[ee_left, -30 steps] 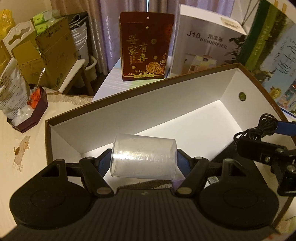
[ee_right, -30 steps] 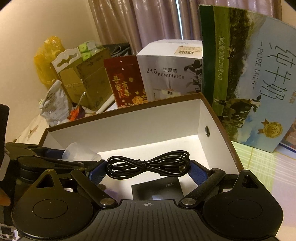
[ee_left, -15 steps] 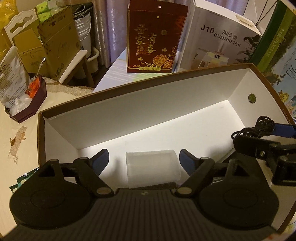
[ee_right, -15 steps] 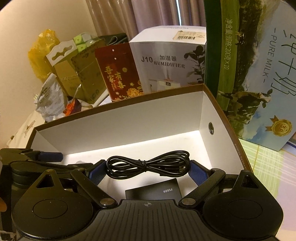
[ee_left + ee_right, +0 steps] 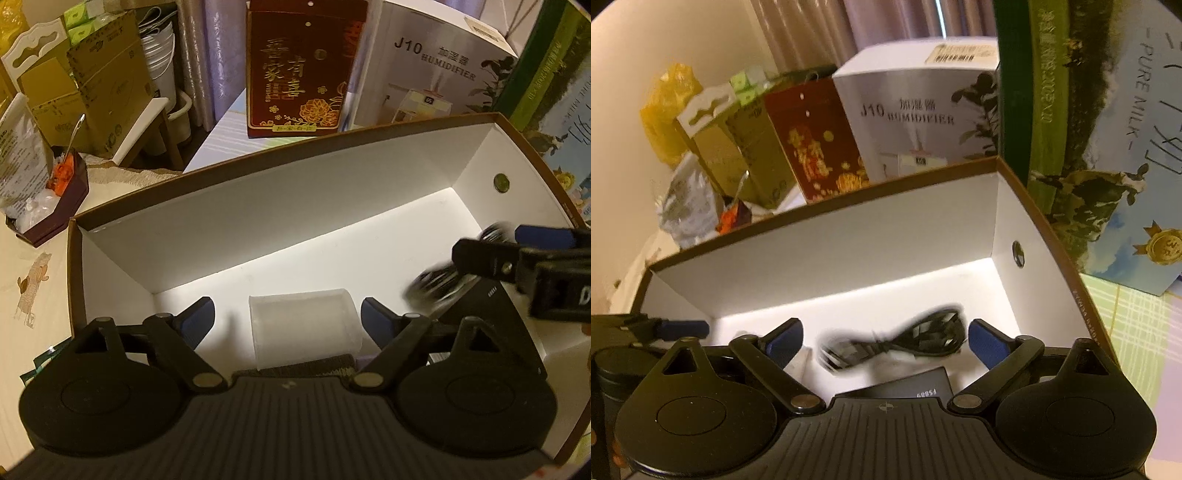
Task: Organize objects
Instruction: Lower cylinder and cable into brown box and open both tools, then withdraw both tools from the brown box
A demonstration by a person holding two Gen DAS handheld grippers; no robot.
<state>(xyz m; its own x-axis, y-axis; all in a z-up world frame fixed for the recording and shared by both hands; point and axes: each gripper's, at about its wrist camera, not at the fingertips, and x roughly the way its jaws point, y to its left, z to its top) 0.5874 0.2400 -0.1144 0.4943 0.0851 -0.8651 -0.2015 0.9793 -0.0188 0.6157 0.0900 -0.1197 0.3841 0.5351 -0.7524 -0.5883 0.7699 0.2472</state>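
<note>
**Both jaws spread over the open box**

My left gripper [image 5: 287, 320] stands with its jaws spread wide. Between them, touching neither blue pad, the clear frosted plastic cup [image 5: 302, 328] lies on its side on the white floor of the brown-rimmed cardboard box [image 5: 258, 206].

My right gripper [image 5: 885, 342] is spread too. The coiled black cable [image 5: 897, 345], blurred, sits between its pads, apart from both; I cannot tell whether it rests on the floor. Just nearer than the cable, below my jaws, lies a flat black rectangular case [image 5: 905, 386] with small white digits.

Beyond the box's far wall, ahead of my left jaws, stands a dark red carton with gold characters [image 5: 301, 70]; to its right a white humidifier box [image 5: 432, 74], then a tall green and blue milk carton [image 5: 1089, 129].
</note>
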